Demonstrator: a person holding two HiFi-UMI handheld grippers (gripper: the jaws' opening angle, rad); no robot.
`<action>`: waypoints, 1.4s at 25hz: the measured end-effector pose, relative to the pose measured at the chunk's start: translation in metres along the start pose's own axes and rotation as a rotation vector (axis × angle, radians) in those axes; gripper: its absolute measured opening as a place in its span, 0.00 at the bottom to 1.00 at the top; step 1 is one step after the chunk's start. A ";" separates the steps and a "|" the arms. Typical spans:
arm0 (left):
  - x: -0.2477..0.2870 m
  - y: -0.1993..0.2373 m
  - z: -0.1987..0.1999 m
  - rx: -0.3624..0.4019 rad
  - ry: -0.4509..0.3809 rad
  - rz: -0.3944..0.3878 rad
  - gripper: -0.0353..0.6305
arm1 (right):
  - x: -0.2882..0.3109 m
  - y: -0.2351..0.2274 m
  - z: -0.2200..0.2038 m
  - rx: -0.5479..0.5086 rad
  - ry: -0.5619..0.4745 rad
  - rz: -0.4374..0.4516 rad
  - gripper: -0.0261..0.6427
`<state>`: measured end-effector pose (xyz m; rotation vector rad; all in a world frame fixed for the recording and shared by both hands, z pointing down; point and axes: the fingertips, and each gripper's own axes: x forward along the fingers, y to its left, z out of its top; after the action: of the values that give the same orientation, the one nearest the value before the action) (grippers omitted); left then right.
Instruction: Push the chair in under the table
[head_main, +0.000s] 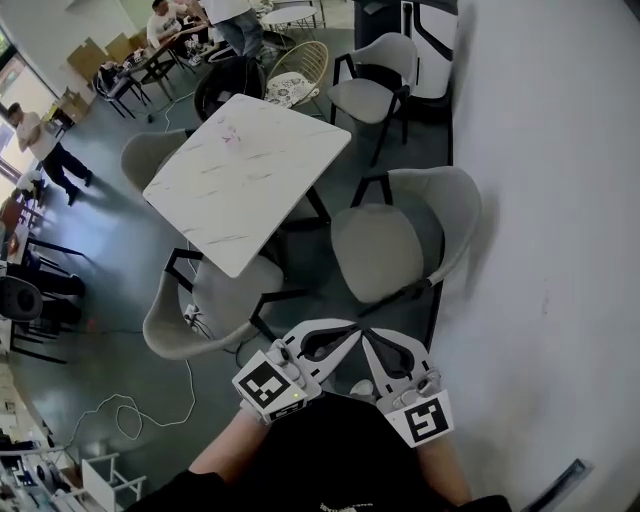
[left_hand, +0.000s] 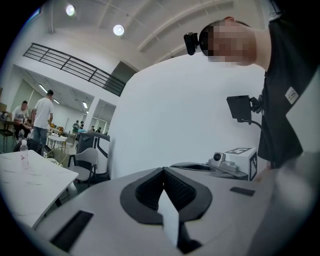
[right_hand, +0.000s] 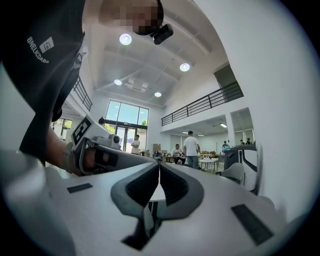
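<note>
Now the left gripper (left_hand: 163, 172) has its two jaws shut tight, tip to tip, and nothing is in them. The right gripper (right_hand: 159, 165) is the same: jaws pressed together, holding nothing. Both have white shells with black ridged pads inside. They sit side by side, close to the person's body, near the bottom of the head view.

Just past them, a little to the right, stands a grey chair (head_main: 385, 250). It has a round, smooth seat, a curved back and thin black legs. It is probably the one to push. Its whole seat is out in the open, between the table (head_main: 245, 170) and the white wall (head_main: 550, 200). No gripper touches it, so the pushing looks not yet begun. All of the job is left.

The table is square and white with faint grey streaks, like stone. Another grey chair (head_main: 205, 310) on the near left side is partly tucked under it.
</note>
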<state>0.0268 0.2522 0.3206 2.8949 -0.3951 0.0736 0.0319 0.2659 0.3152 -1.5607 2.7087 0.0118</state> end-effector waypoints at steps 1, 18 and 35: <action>0.001 0.008 0.001 0.002 -0.001 -0.005 0.06 | 0.008 -0.003 -0.001 0.002 0.003 -0.001 0.06; -0.021 0.211 0.022 -0.031 0.036 -0.057 0.06 | 0.211 -0.032 -0.023 0.024 0.126 0.014 0.06; -0.020 0.244 0.025 -0.126 -0.015 0.046 0.06 | 0.196 -0.153 -0.060 0.005 0.275 -0.140 0.06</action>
<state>-0.0575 0.0226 0.3459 2.7644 -0.4517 0.0331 0.0652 0.0185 0.3722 -1.8734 2.7811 -0.2270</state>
